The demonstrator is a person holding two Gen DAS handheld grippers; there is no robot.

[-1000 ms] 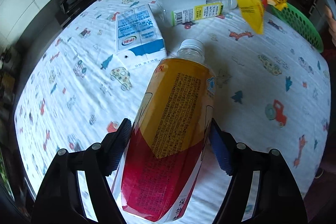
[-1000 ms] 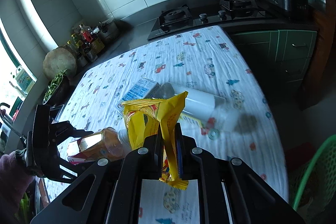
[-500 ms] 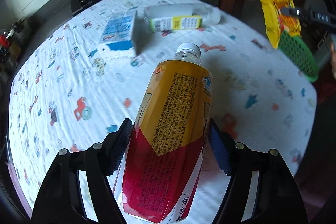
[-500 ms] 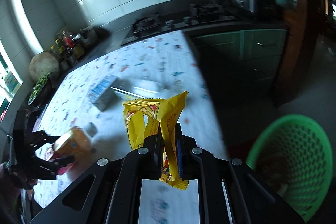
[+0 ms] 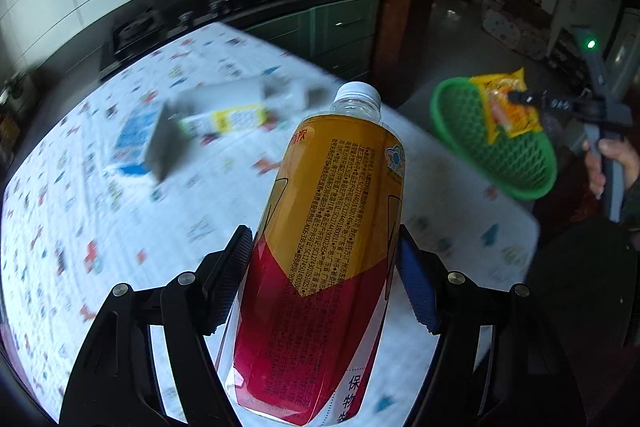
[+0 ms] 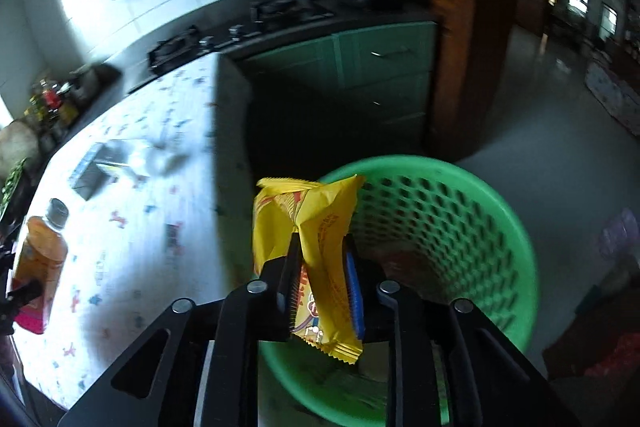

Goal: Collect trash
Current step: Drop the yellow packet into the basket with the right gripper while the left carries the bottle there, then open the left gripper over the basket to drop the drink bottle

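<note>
Trash at hand: a crinkled yellow snack wrapper [image 6: 316,255] and a plastic drink bottle with an orange-and-red label and white cap [image 5: 328,255]. Wrapper hangs over the round green perforated plastic basket [image 6: 460,227], which stands on the floor beside the table edge. Basket's inside is dim; something reddish lies near its bottom, too blurred to name

On the table with the white cloth printed with small coloured cars [image 5: 100,187] lie a blue-and-white carton [image 5: 140,135] and a clear bottle with a yellow label [image 5: 236,107], touching or nearly so, both smeared by motion. Dark counter with a gas hob [image 6: 240,23] and green cabinet doors [image 6: 360,67] run behind the table. Nothing stands between wrapper and basket mouth

Right gripper [image 6: 320,291]: jaws opening, a narrow gap, wrapper between the pads and in contact with them. A hand [image 5: 612,163] grips its handle in the left view

Left gripper [image 5: 320,283]: jaws spread wide, pads pressed on either side of the drink bottle, which is held off the cloth, cap pointing away from the camera
</note>
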